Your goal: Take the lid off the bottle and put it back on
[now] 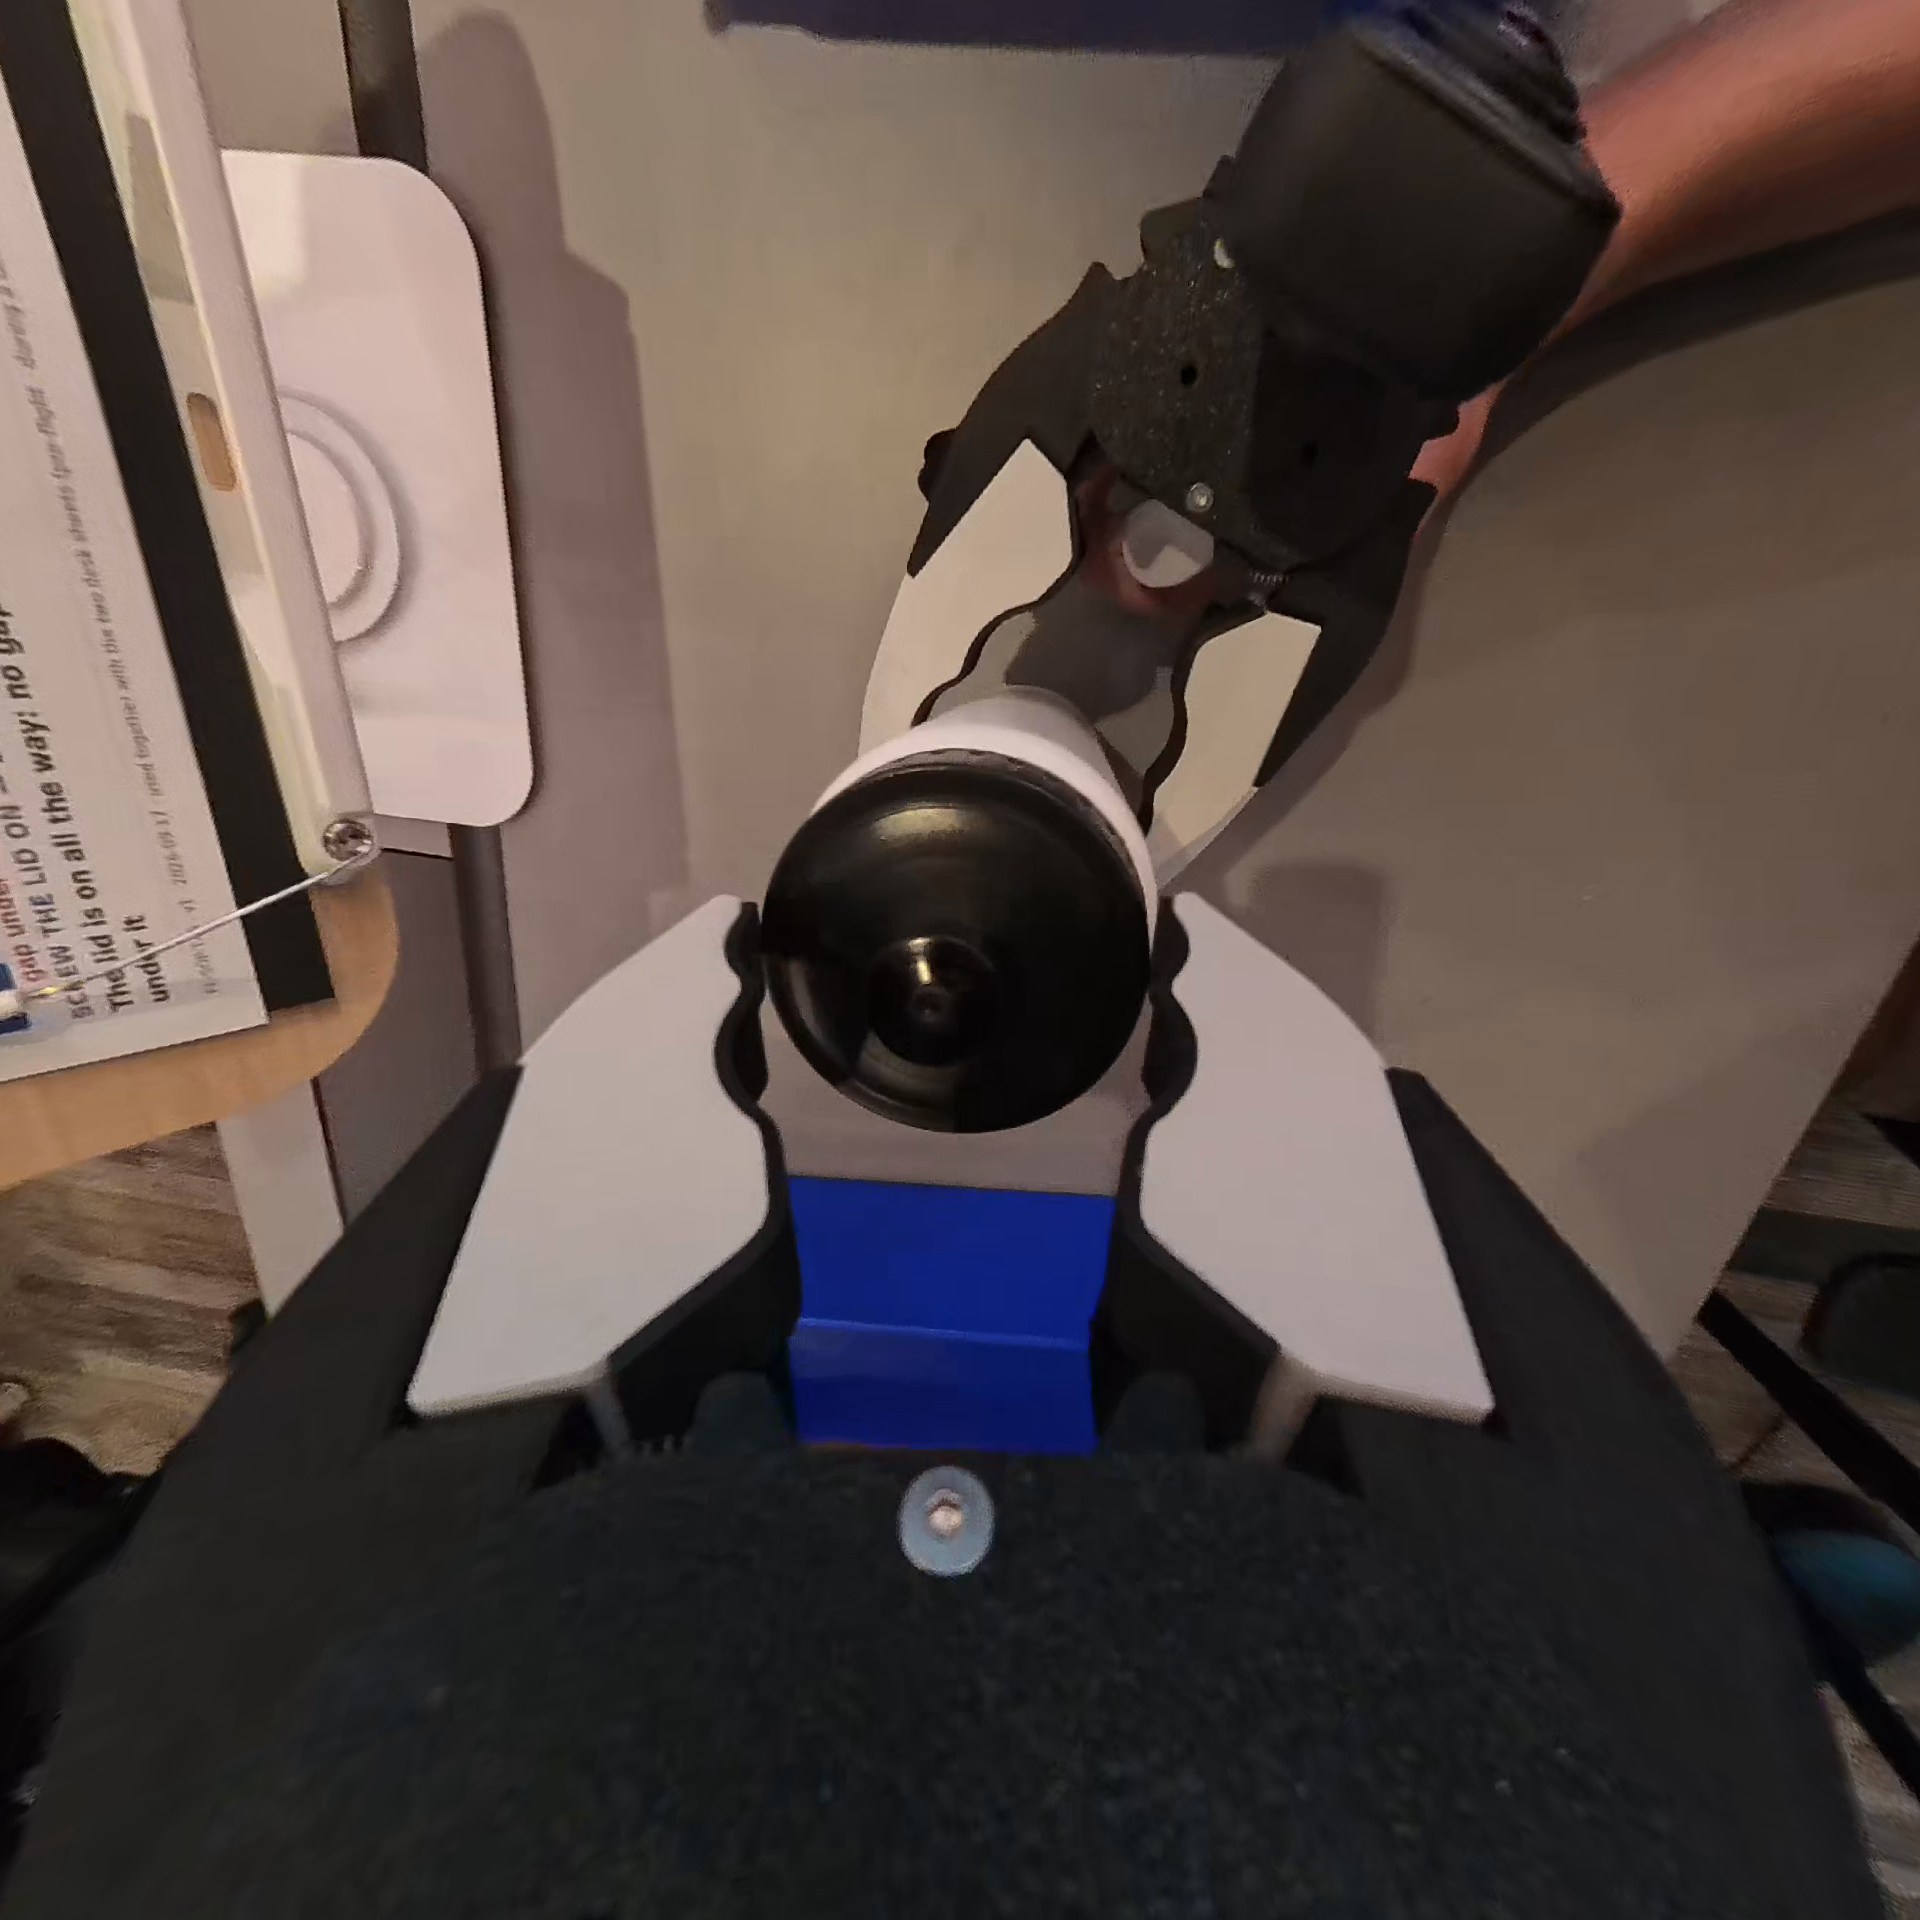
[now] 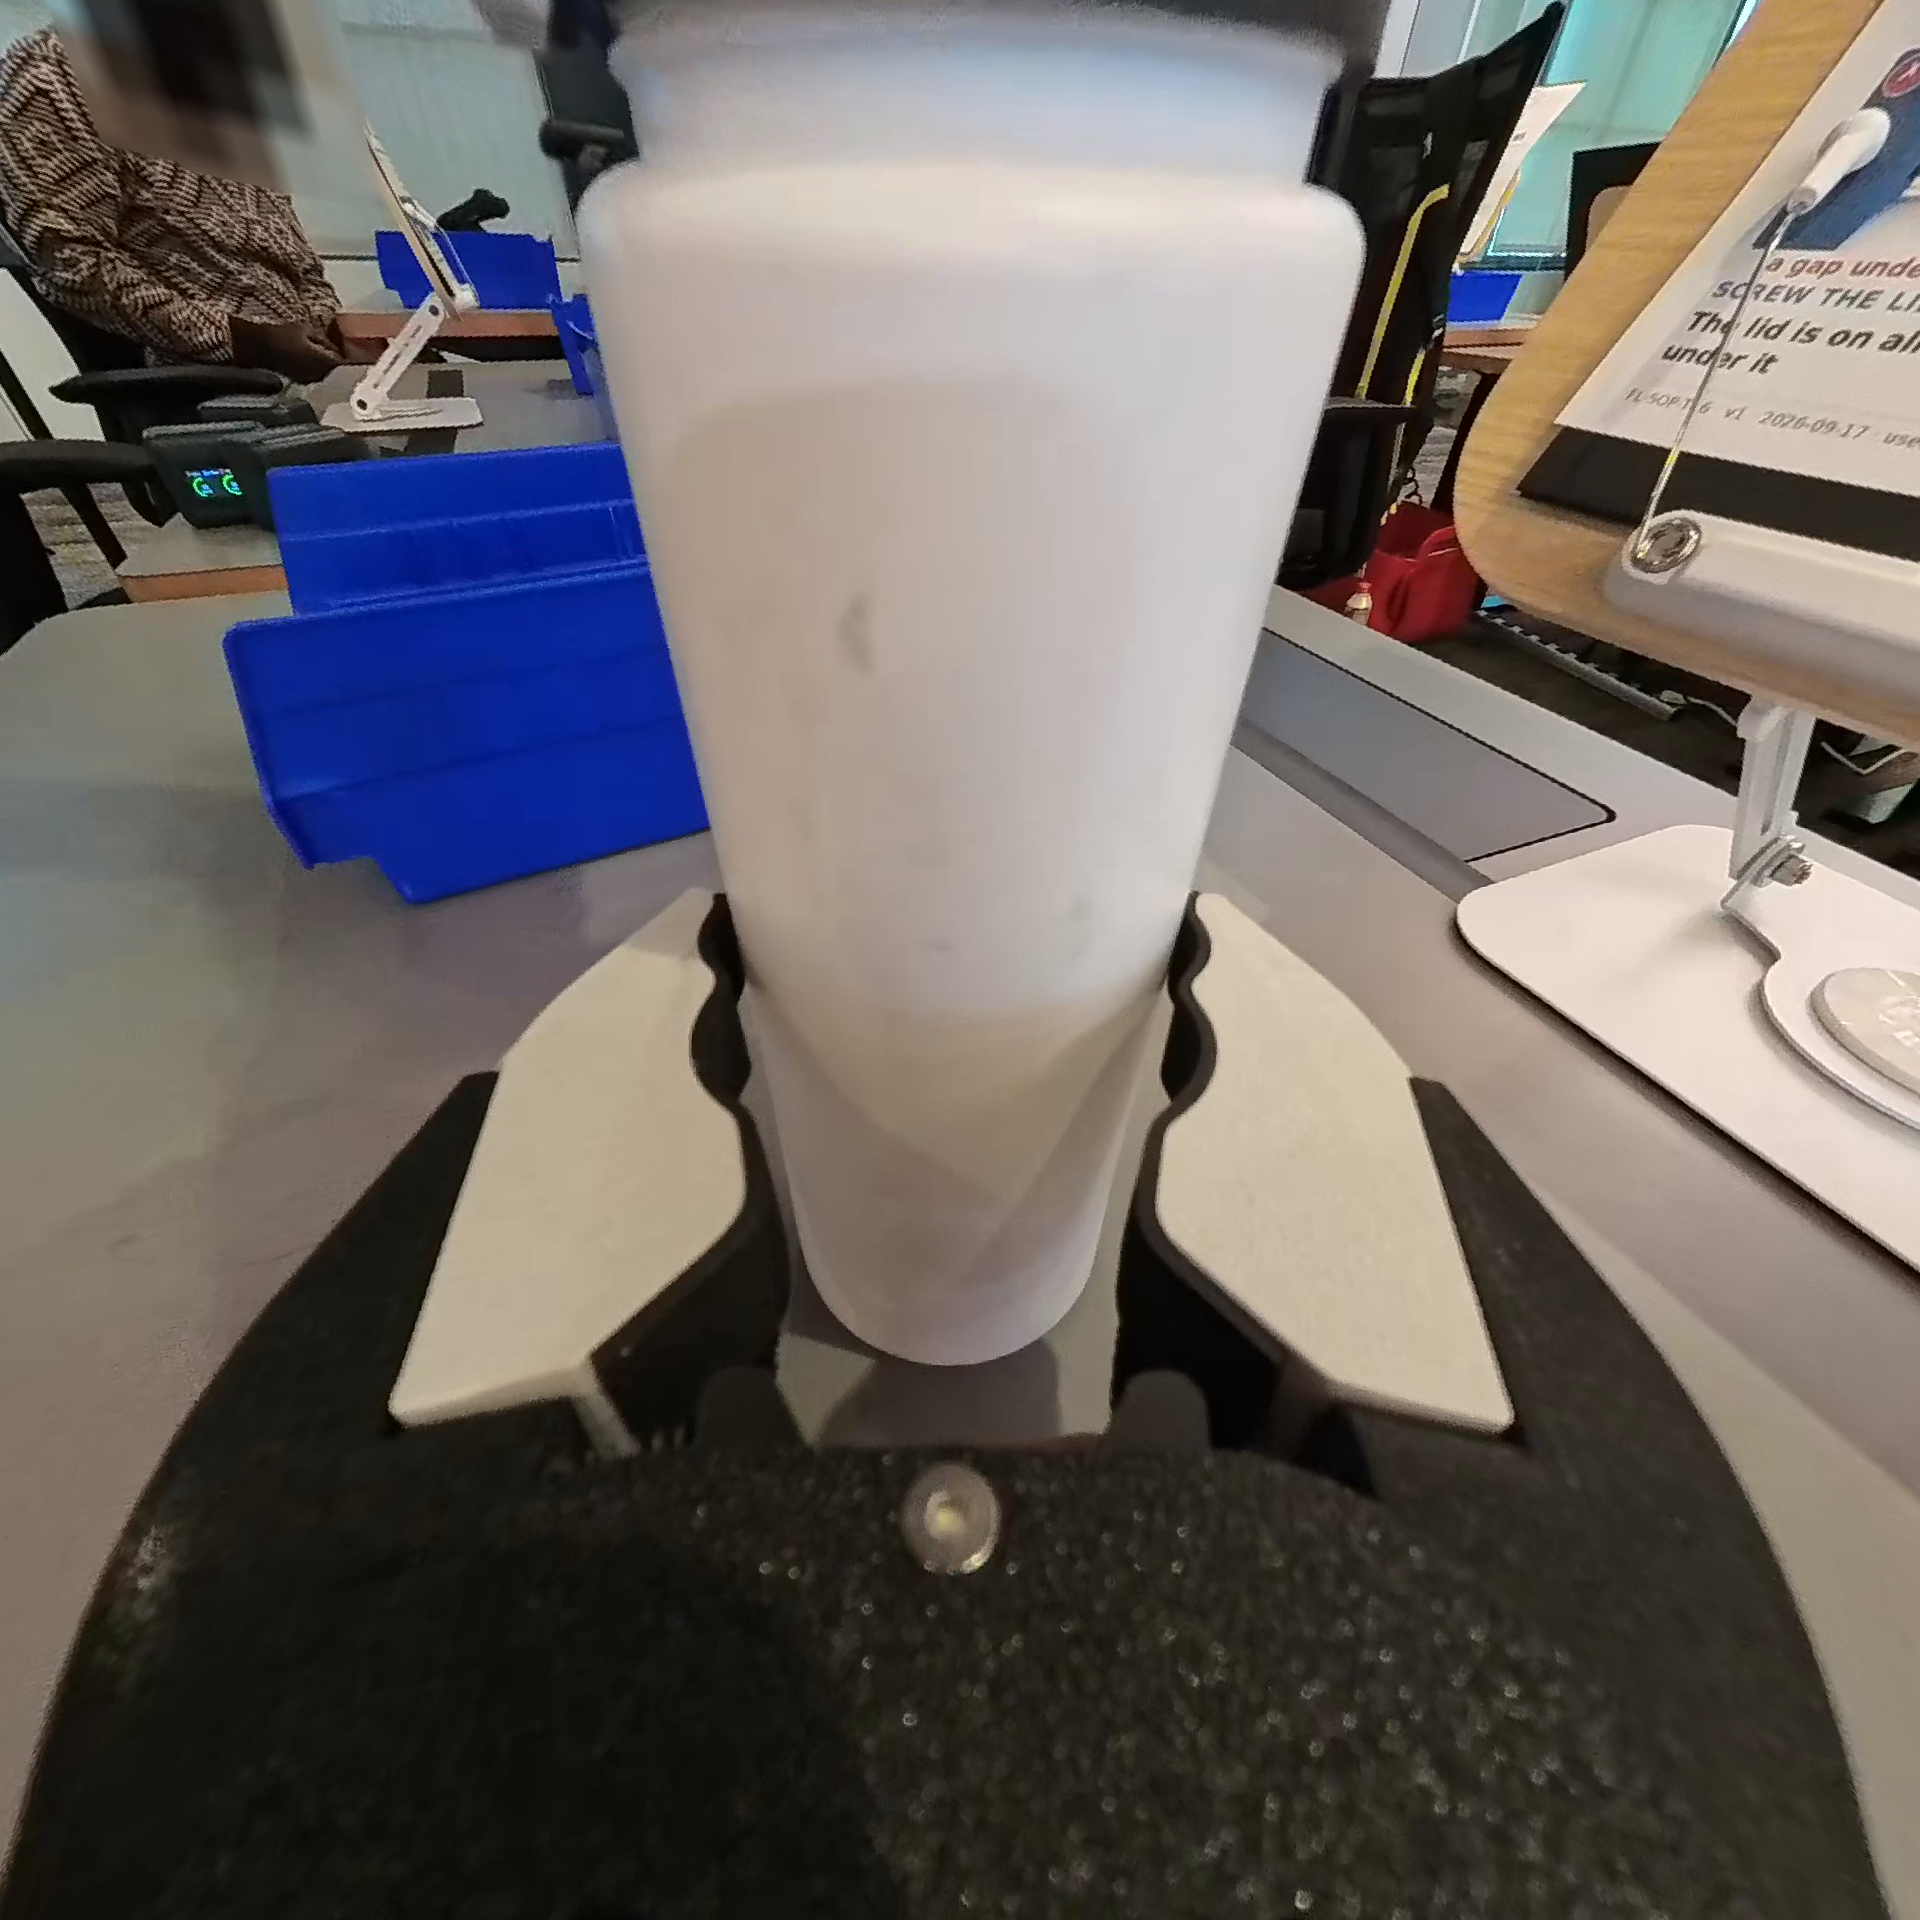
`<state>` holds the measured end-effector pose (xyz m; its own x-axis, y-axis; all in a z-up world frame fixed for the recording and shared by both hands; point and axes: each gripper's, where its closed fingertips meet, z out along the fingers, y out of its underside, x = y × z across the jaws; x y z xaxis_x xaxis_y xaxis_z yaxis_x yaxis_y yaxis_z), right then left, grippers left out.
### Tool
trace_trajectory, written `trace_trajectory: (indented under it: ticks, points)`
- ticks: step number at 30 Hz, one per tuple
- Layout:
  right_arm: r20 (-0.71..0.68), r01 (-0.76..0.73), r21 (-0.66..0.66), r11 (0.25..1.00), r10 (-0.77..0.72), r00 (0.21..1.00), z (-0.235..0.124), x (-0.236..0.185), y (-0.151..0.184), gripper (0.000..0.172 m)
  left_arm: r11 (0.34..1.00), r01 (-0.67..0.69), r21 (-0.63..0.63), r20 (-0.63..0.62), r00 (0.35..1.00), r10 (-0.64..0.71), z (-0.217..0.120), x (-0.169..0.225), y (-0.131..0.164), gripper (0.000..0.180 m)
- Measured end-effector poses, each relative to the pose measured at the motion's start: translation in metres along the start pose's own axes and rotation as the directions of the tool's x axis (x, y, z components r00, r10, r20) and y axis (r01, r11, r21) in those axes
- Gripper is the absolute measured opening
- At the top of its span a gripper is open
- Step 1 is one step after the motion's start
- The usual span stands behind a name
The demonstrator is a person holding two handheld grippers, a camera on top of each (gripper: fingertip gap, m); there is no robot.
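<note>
A grey tabletop (image 2: 312, 1039) carries blue bins (image 2: 457, 665). The right tongs (image 2: 956, 1039) clamp the white bottle (image 2: 966, 623). The left tongs (image 1: 956, 997) clamp its black lid (image 1: 956, 956).

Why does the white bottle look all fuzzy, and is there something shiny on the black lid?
Right wrist view: the white bottle is smeared by motion blur and bulges from the wide lens. Left wrist view: the black lid is sharper, with pale glare spots; the table edges curve.
</note>
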<state>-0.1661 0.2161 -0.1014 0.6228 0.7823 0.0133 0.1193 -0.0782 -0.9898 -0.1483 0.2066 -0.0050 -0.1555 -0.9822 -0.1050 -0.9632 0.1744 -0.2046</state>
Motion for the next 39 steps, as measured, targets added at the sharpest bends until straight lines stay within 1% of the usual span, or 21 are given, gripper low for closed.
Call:
trace_trajectory:
  ticks: [3,5,7,9,11,14,16,19,22,25,27,29,31,32,33,34,35,36,37,38,39]
  points:
    - [-0.002,0.000,0.000,1.000,0.000,1.000,0.000,0.000,0.000,0.079,0.991,0.133,-0.020,0.012,0.991,-0.133,0.000,-0.001,0.000,0.071]
    - [-0.002,-0.001,0.000,1.000,0.001,1.000,0.000,0.000,0.000,0.079,0.967,0.251,-0.037,0.060,0.967,-0.248,0.000,-0.001,-0.001,0.070]
    - [-0.003,-0.003,0.000,1.000,0.003,1.000,0.000,0.001,0.000,0.079,0.917,0.397,-0.052,0.127,0.913,-0.388,0.001,-0.002,0.000,0.071]
    - [-0.006,-0.002,-0.002,1.000,0.002,1.000,0.000,0.001,0.000,0.079,0.835,0.547,-0.053,0.182,0.828,-0.531,0.001,-0.003,0.000,0.070]
    - [-0.010,-0.006,-0.003,1.000,0.006,1.000,-0.001,0.001,0.000,0.079,0.838,0.542,-0.063,0.230,0.825,-0.516,-0.001,-0.003,-0.001,0.070]
    - [-0.010,-0.004,-0.005,1.000,0.004,1.000,-0.001,0.001,0.000,0.079,0.836,0.546,-0.061,0.245,0.820,-0.518,-0.005,-0.003,-0.002,0.067]
    - [-0.009,-0.002,-0.004,1.000,0.002,1.000,0.000,0.001,0.000,0.079,0.827,0.561,-0.035,0.236,0.809,-0.539,-0.013,-0.004,-0.003,0.063]
    - [-0.007,-0.001,-0.001,1.000,0.001,1.000,0.001,0.000,0.000,0.079,0.827,0.561,0.029,0.230,0.801,-0.552,-0.032,-0.007,-0.003,0.063]
    - [-0.007,-0.002,0.000,1.000,0.002,1.000,0.001,0.000,0.000,0.079,0.819,0.560,0.129,0.236,0.784,-0.574,-0.055,-0.011,0.000,0.063]
    - [-0.008,-0.005,-0.002,1.000,0.005,1.000,0.000,0.001,0.000,0.079,0.786,0.544,0.294,0.196,0.770,-0.607,-0.073,-0.004,0.004,0.063]
    - [-0.008,-0.007,0.000,1.000,0.007,1.000,-0.001,0.001,0.000,0.079,0.718,0.541,0.437,0.150,0.744,-0.652,-0.080,0.003,0.011,0.063]
    - [-0.008,-0.009,0.004,1.000,0.009,1.000,-0.001,0.001,0.000,0.079,0.597,0.539,0.594,0.061,0.710,-0.702,-0.078,0.013,0.017,0.063]
    - [-0.012,-0.009,0.006,1.000,0.009,1.000,-0.002,0.002,0.000,0.079,0.448,0.543,0.710,-0.054,0.676,-0.735,-0.065,0.029,0.025,0.063]
    - [-0.015,-0.008,0.006,1.000,0.008,1.000,-0.002,0.002,0.000,0.079,0.356,0.545,0.759,-0.111,0.648,-0.754,-0.056,0.035,0.030,0.063]
    - [-0.021,-0.007,0.005,1.000,0.007,1.000,-0.002,0.003,0.000,0.079,0.259,0.546,0.797,-0.165,0.609,-0.776,-0.045,0.040,0.035,0.063]
    - [-0.031,-0.009,0.007,1.000,0.009,0.999,-0.003,0.005,0.000,0.079,0.179,0.544,0.820,-0.209,0.575,-0.791,-0.032,0.045,0.040,0.063]
    - [-0.042,-0.015,0.009,1.000,0.016,0.999,-0.005,0.007,0.001,0.079,0.119,0.536,0.836,-0.232,0.542,-0.808,-0.017,0.049,0.045,0.063]
    - [-0.056,-0.018,0.010,1.000,0.019,0.998,-0.006,0.010,0.001,0.079,0.083,0.522,0.849,-0.233,0.511,-0.827,-0.001,0.052,0.050,0.063]
    - [-0.067,-0.020,0.009,1.000,0.020,0.998,-0.008,0.013,0.001,0.079,0.073,0.507,0.859,-0.222,0.497,-0.839,0.014,0.057,0.052,0.063]
    - [-0.075,-0.022,0.010,1.000,0.023,0.997,-0.010,0.016,0.001,0.079,0.083,0.481,0.873,-0.193,0.496,-0.846,0.026,0.061,0.052,0.063]
    - [-0.087,-0.027,0.011,1.000,0.028,0.996,-0.012,0.019,0.002,0.079,0.113,0.439,0.891,-0.135,0.495,-0.858,0.036,0.063,0.053,0.063]
